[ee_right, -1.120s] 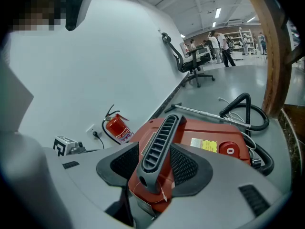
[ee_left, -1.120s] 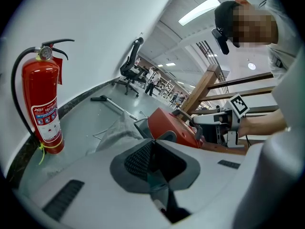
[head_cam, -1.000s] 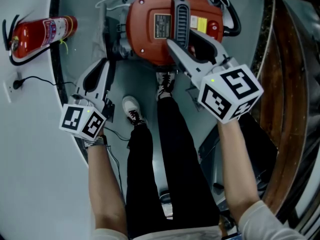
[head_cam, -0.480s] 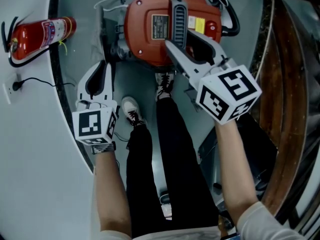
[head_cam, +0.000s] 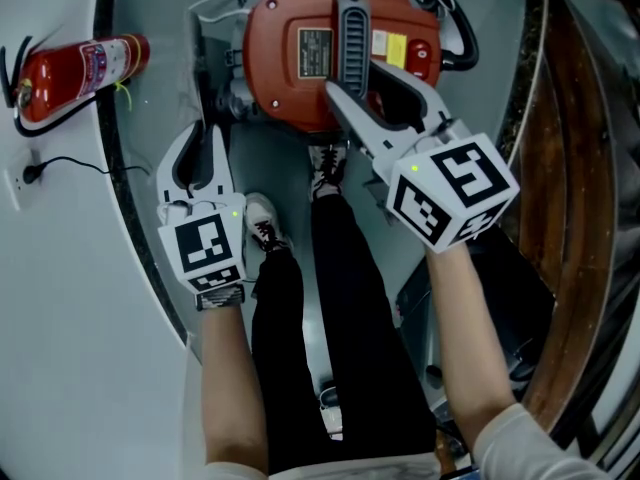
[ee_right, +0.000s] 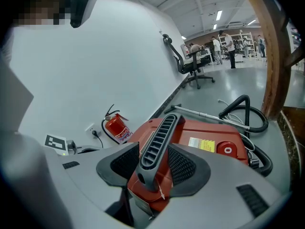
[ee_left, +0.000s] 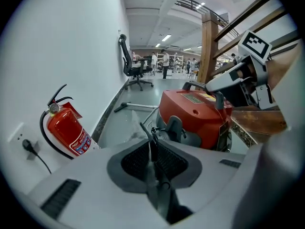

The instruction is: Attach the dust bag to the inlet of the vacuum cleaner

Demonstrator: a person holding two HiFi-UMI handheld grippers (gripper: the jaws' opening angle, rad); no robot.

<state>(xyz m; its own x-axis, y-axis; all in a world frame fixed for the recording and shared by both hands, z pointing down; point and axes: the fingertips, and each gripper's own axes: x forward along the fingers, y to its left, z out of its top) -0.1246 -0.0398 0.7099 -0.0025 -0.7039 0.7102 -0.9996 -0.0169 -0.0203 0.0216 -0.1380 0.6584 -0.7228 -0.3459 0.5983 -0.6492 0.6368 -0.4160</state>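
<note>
The red vacuum cleaner (head_cam: 295, 78) stands on the floor ahead of my feet; it also shows in the left gripper view (ee_left: 190, 113). Its dark ribbed handle (head_cam: 352, 38) runs between the pads of my right gripper (head_cam: 375, 83), which is shut on it (ee_right: 155, 163). My left gripper (head_cam: 205, 133) hangs to the vacuum's left, jaws together. A thin edge of the clear plastic dust bag (ee_left: 129, 125) appears pinched between its pads (ee_left: 152, 149). The bag's film lies by the vacuum's left side (head_cam: 205, 28). The inlet itself I cannot make out.
A red fire extinguisher (head_cam: 80, 68) leans at the wall on the left, with a socket and cord (head_cam: 30, 168) below it. A black hose (ee_right: 248, 111) coils behind the vacuum. A wooden stair rail (head_cam: 570, 168) borders the right. The person's legs (head_cam: 330, 298) stand between the grippers.
My left gripper has turned and shifted right, its marker cube now facing up. The right gripper stays on the handle; the vacuum has edged slightly left.
</note>
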